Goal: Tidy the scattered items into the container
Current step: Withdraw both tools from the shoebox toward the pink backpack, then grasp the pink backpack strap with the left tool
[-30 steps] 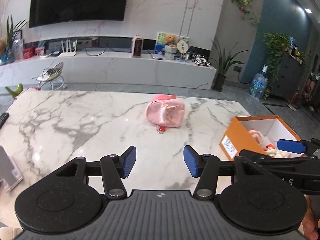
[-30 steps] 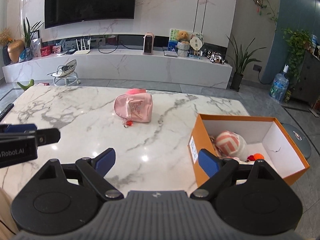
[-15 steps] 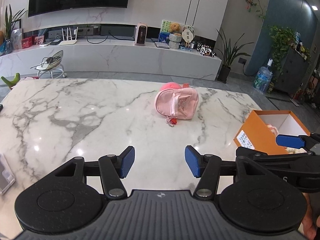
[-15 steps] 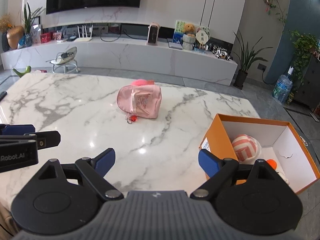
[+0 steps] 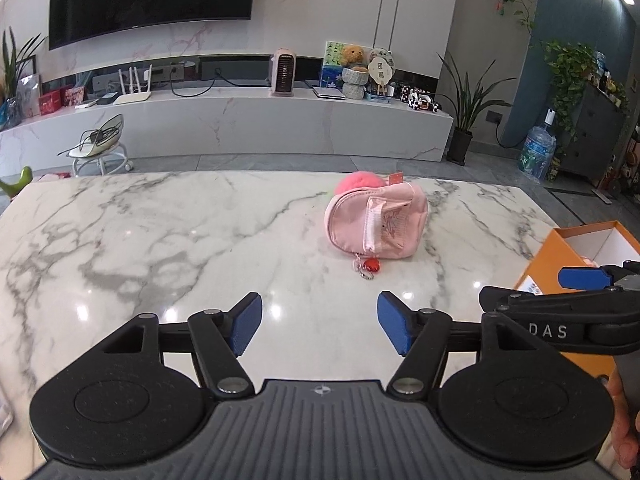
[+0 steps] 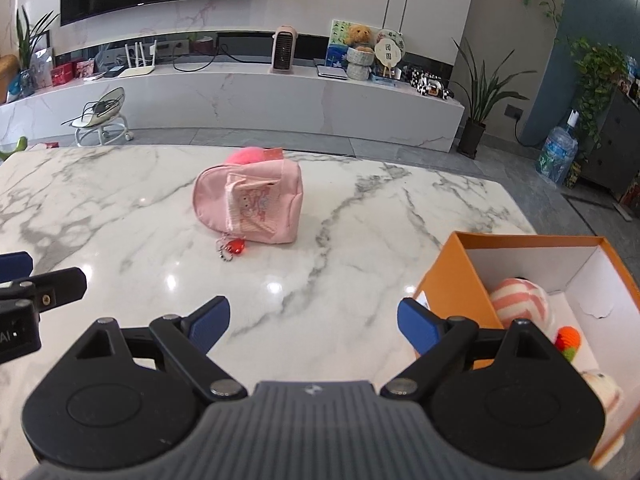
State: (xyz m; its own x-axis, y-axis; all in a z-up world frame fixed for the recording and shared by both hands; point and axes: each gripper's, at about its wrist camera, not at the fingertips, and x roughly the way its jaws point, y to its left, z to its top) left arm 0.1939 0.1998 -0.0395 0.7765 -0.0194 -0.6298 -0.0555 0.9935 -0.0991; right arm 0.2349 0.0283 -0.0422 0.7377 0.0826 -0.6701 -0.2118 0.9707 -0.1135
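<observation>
Pink pouch (image 5: 376,223) nearer; left jaws opening, empty.

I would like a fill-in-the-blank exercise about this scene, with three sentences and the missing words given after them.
1. The pink bag lies on the ____ table.
2. The striped ball is inside the ____ box.
3. A red charm lies on the table just in front of the ____.

Missing words: marble; orange; bag
</observation>
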